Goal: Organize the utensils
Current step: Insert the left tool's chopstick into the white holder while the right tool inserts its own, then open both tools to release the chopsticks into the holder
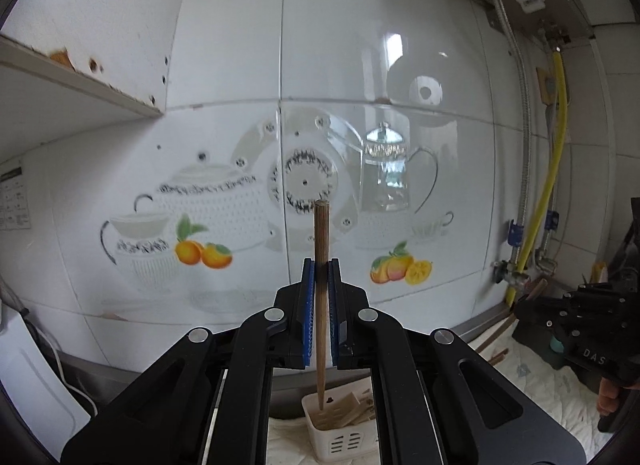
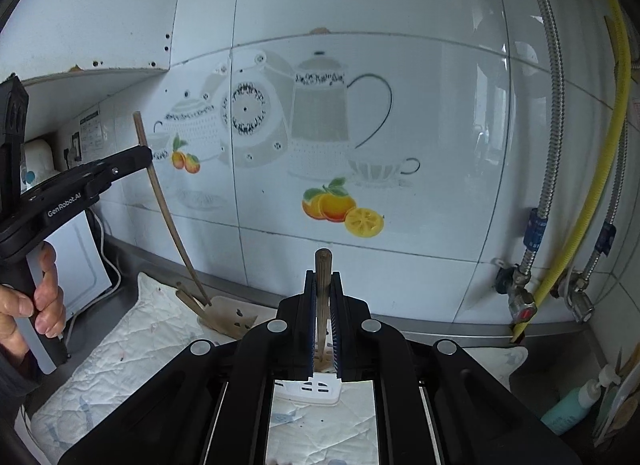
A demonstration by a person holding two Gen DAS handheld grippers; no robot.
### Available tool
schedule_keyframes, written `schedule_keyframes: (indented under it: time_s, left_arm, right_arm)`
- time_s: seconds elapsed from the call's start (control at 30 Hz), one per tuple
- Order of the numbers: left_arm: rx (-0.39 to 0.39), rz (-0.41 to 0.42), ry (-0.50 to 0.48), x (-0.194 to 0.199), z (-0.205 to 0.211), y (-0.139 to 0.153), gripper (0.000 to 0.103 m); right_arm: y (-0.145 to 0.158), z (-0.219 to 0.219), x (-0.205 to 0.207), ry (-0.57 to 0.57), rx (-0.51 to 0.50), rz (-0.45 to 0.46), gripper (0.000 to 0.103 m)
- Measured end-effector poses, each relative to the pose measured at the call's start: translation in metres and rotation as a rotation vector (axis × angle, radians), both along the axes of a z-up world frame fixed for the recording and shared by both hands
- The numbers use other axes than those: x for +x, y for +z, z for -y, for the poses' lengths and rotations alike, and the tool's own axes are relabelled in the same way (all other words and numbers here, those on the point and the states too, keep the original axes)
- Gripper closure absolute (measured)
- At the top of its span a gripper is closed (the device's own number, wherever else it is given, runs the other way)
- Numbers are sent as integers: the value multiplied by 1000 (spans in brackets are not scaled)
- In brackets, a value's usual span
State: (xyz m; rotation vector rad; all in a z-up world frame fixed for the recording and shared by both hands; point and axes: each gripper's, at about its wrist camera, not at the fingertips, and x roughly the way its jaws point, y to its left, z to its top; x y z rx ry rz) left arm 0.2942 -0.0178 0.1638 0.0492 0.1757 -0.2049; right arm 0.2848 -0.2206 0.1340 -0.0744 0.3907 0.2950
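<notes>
My left gripper [image 1: 321,265] is shut on the long handle of a wooden spatula [image 1: 321,233] and holds it nearly upright. The spatula's flat head meets a white slotted holder [image 1: 344,441] that has more wooden utensils in it. In the right wrist view, the left gripper [image 2: 146,155] holds that spatula [image 2: 168,217] out at the left, its head [image 2: 234,321] low by the wall. My right gripper [image 2: 323,277] is shut on another wooden handle [image 2: 322,265]; its lower end is hidden, and a white slotted holder [image 2: 312,389] shows beneath. The right gripper [image 1: 528,301] sits far right in the left wrist view.
A quilted white cloth [image 2: 120,345] covers the counter under a tiled wall. A yellow hose [image 2: 592,201], metal pipes and valves [image 2: 520,305] fill the right corner, with a teal bottle [image 2: 568,413] below. A white appliance [image 2: 80,257] and a person's hand [image 2: 44,289] are at left.
</notes>
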Motion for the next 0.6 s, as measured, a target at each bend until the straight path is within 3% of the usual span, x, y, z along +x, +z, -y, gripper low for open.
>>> schedule_keyframes:
  time_s: [0.33,0.43,0.5,0.6]
  left_arm:
    - [0,-134,10,27,-1,-40,97]
    - [-5,-136,7,26,-4,-42,94]
    - [-4,-130,12,23,-5,-40,88]
    - [-19,-123,20,14,-11,-35,77]
  right_arm:
    - [-29,-5,17,-2,-21,-61,96]
    - [-33,-5,20,0,-17,-70,96]
    - [-31,-5,17,-5,-17,-58,94]
    - [-24,-2,6,-9,-9,-34,84]
